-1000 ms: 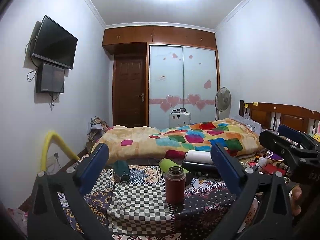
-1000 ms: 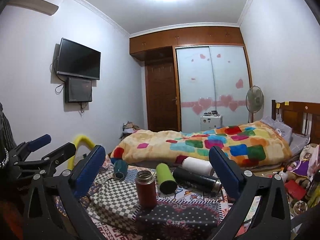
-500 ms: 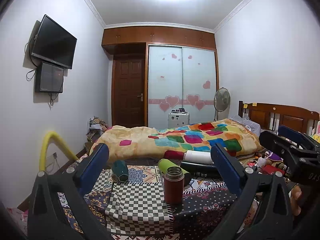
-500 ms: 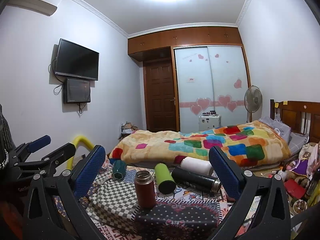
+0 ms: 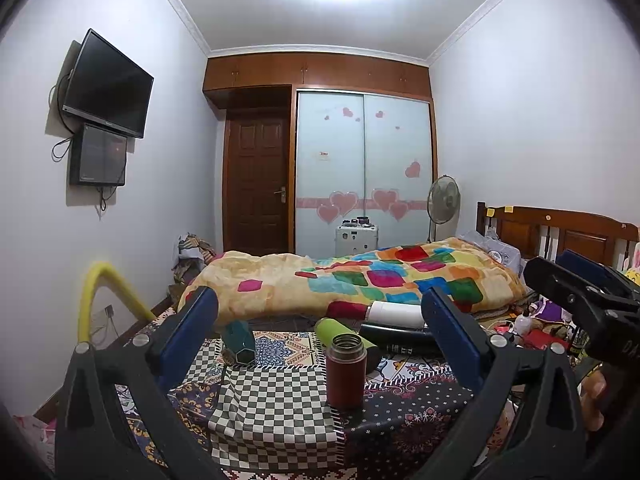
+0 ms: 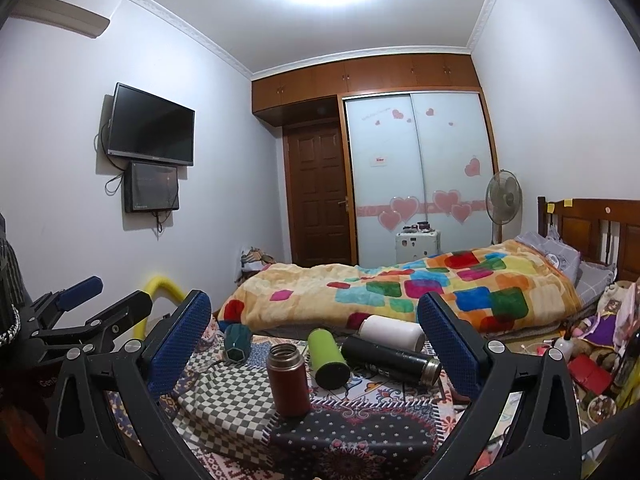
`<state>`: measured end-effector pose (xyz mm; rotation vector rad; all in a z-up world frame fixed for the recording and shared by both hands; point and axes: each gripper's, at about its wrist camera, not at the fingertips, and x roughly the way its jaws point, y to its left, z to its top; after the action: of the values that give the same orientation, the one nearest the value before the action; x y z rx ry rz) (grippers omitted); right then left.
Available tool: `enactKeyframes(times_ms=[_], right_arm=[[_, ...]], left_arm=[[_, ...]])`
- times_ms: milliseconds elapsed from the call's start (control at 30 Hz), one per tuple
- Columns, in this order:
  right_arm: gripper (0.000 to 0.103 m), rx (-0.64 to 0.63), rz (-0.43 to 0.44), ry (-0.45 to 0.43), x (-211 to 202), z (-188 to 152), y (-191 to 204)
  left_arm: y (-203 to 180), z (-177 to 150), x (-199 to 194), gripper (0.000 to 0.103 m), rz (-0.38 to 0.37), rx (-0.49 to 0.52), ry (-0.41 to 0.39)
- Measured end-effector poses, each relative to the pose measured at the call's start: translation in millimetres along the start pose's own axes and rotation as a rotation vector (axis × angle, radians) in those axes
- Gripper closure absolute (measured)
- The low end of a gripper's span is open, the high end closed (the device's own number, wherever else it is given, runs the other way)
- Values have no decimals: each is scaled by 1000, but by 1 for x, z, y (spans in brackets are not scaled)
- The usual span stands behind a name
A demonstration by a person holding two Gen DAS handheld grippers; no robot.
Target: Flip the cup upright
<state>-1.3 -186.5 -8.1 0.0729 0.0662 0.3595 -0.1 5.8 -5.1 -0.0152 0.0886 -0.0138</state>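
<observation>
A dark red flask (image 5: 346, 370) stands upright on the patchwork cloth (image 5: 272, 412); it also shows in the right wrist view (image 6: 288, 380). Behind it lie a green cup (image 6: 326, 356), a black flask (image 6: 388, 360) and a white cup (image 6: 394, 332) on their sides. A teal faceted cup (image 5: 239, 342) lies tilted at the far left (image 6: 237, 342). My left gripper (image 5: 320, 340) is open and empty, short of the red flask. My right gripper (image 6: 316, 342) is open and empty, also short of the cups.
A bed with a colourful quilt (image 5: 360, 280) lies just beyond the cloth. A yellow foam tube (image 5: 100, 300) arches at the left. Clutter and toys (image 6: 592, 352) crowd the right side. A fan (image 6: 503, 200) and wardrobe (image 6: 416, 184) stand at the back.
Both grippers stay open and almost still; the views shift only slightly. The cups have not moved.
</observation>
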Motion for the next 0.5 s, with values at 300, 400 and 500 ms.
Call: enactKeyframes(times_ms=[300, 400, 500], right_arm=[[0, 0, 0, -4, -1, 0, 3], [0, -1, -1, -4, -1, 0, 3], [0, 1, 0, -5, -1, 0, 3]], left_arm=[[-1, 2, 0, 0, 2, 1, -5], [-1, 2, 0, 0, 2, 0, -6], [-2, 2, 1, 0, 2, -2, -5]])
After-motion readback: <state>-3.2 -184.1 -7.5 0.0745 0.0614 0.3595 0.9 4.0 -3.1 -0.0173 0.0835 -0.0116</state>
